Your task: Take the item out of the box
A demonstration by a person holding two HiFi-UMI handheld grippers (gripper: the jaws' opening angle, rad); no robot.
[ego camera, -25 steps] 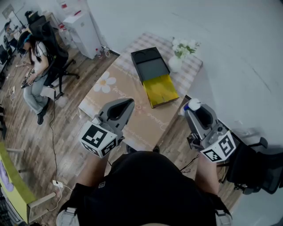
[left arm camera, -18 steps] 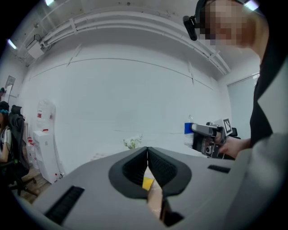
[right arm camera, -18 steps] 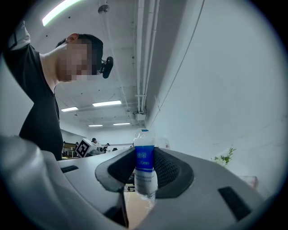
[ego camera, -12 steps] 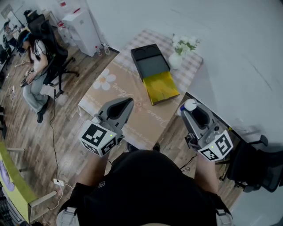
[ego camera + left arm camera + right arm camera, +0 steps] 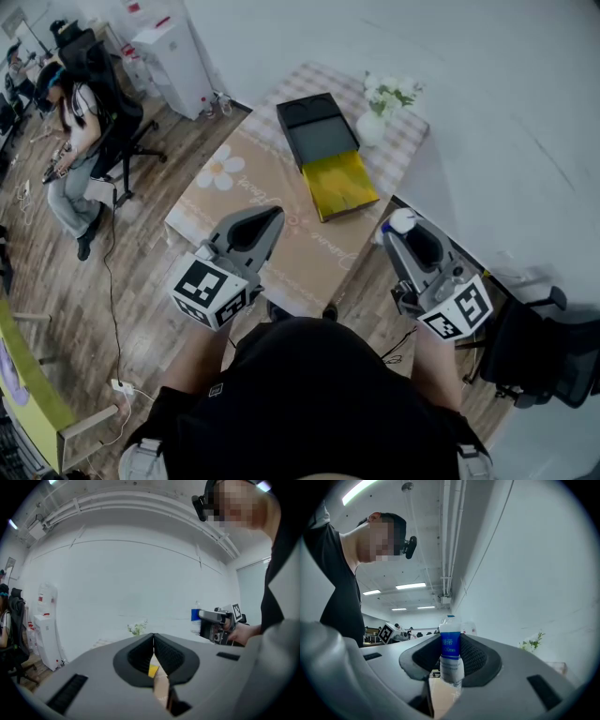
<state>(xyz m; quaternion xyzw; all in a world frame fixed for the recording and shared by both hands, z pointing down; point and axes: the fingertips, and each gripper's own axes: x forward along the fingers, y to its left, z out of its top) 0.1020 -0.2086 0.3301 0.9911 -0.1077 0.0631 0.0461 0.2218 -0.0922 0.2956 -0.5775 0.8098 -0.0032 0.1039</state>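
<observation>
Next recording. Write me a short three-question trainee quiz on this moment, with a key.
1. Multiple choice: what is the right gripper closed on?
A) a blue-and-white wrapped item
B) a flower stem
C) nothing
2. True or false: the left gripper has its jaws wide apart.
3. Fill in: on the table, the white vase stands beside a black-and-yellow ____.
Key: 1 A; 2 false, its jaws are together with nothing between them; 3 box.
</observation>
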